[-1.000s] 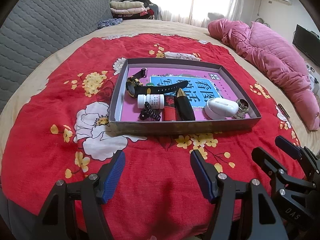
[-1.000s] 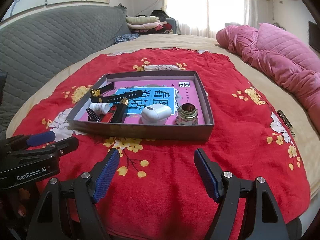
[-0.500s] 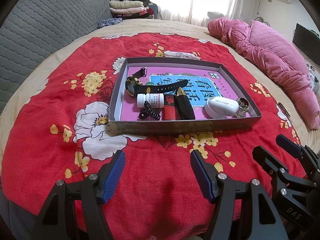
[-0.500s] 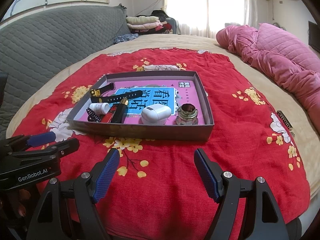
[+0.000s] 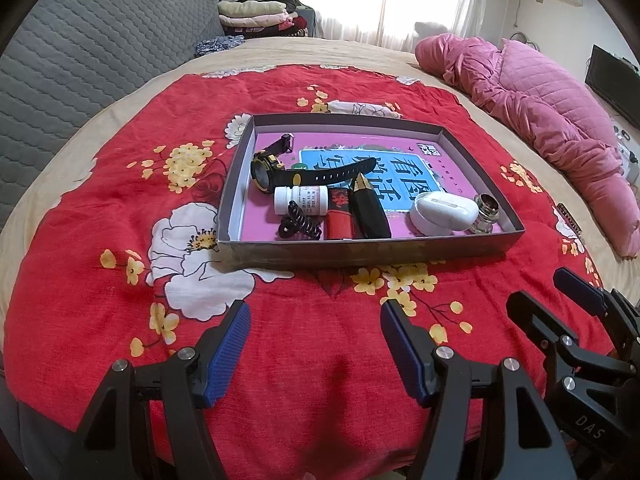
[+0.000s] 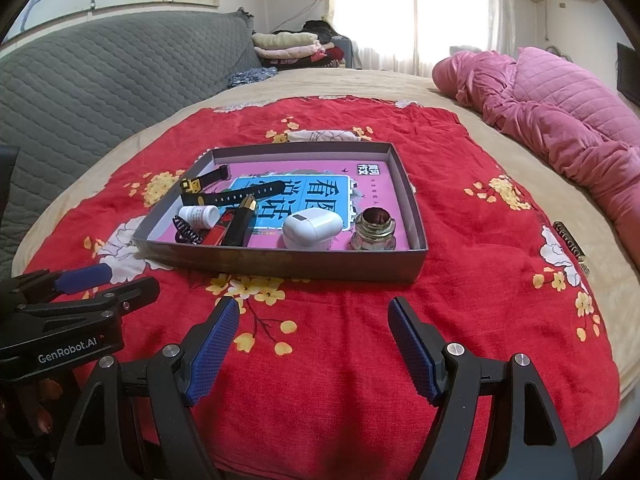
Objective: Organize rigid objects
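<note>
A shallow grey box lies on a red flowered cloth. Inside are a black watch, a white pill bottle, a black hair clip, a red item, a black and gold case, a white case and a glass jar. My left gripper and right gripper are open and empty, above the cloth in front of the box.
A pink quilt lies along the right of the bed. A dark comb-like object rests on the cloth at right. A grey headboard and folded clothes stand behind.
</note>
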The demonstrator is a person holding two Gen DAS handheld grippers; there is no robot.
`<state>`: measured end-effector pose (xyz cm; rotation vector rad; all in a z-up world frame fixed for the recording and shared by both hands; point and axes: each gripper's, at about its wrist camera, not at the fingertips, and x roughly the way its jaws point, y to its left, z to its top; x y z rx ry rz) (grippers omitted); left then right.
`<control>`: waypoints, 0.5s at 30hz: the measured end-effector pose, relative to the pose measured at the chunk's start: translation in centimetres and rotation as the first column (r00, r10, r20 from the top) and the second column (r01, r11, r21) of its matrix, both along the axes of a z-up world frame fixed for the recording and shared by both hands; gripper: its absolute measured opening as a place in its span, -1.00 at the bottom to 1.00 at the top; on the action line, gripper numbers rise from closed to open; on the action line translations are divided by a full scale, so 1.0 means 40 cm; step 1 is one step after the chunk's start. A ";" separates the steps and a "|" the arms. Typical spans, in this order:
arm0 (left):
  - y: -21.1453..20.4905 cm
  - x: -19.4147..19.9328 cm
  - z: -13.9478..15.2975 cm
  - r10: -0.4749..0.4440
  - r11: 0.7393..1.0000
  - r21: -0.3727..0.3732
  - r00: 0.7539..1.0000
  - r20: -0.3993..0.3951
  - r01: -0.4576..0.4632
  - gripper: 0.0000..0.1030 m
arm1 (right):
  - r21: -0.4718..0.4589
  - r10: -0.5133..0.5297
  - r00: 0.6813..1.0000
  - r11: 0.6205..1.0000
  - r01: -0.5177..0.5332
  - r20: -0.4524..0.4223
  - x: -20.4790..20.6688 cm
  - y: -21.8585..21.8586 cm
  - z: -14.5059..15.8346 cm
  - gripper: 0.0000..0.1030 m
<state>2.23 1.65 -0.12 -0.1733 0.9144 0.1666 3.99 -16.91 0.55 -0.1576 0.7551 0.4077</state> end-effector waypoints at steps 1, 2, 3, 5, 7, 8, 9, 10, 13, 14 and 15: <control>0.000 0.000 0.000 0.001 1.000 0.000 1.000 -0.001 -0.001 0.30 | -0.001 0.000 1.000 1.000 0.000 0.000 0.000 0.000 0.000 0.51; 0.001 0.000 0.000 0.001 1.000 0.001 1.000 -0.001 -0.001 0.30 | -0.001 -0.001 1.000 1.000 0.001 -0.001 0.000 0.000 0.000 0.51; 0.001 0.000 0.000 0.001 1.000 0.001 1.000 -0.001 -0.001 0.30 | -0.001 -0.001 1.000 1.000 0.001 -0.001 0.000 0.000 0.000 0.51; 0.002 -0.001 0.000 0.004 1.000 -0.001 1.000 0.002 -0.004 0.30 | 0.000 -0.001 1.000 1.000 0.001 0.000 0.000 0.001 0.000 0.51; 0.004 -0.001 0.000 0.006 1.000 -0.002 1.000 0.001 -0.006 0.30 | -0.001 -0.001 1.000 1.000 0.001 -0.001 0.000 0.001 0.000 0.51; 0.005 0.000 -0.001 0.006 1.000 0.000 1.000 0.000 -0.006 0.30 | 0.000 0.000 1.000 1.000 0.000 0.000 0.000 0.000 0.000 0.51; 0.005 0.000 -0.001 0.006 1.000 0.002 1.000 0.000 -0.006 0.30 | 0.000 0.000 1.000 1.000 0.000 0.000 0.000 0.000 0.000 0.51; 0.005 0.000 -0.001 0.006 1.000 0.002 1.000 -0.001 -0.006 0.30 | -0.001 0.000 1.000 1.000 0.000 0.000 0.000 0.001 -0.001 0.51; 0.005 0.000 -0.001 0.005 1.000 0.002 1.000 -0.001 -0.005 0.30 | -0.001 -0.001 1.000 1.000 0.001 0.001 0.001 0.000 0.000 0.51; 0.006 0.001 -0.002 0.005 1.000 0.003 1.000 -0.003 -0.005 0.30 | -0.001 -0.001 1.000 1.000 0.001 -0.001 0.000 0.001 -0.001 0.51; 0.006 0.002 -0.002 0.005 1.000 0.005 1.000 -0.003 -0.005 0.30 | -0.001 -0.001 1.000 1.000 0.001 -0.001 0.000 0.001 0.000 0.51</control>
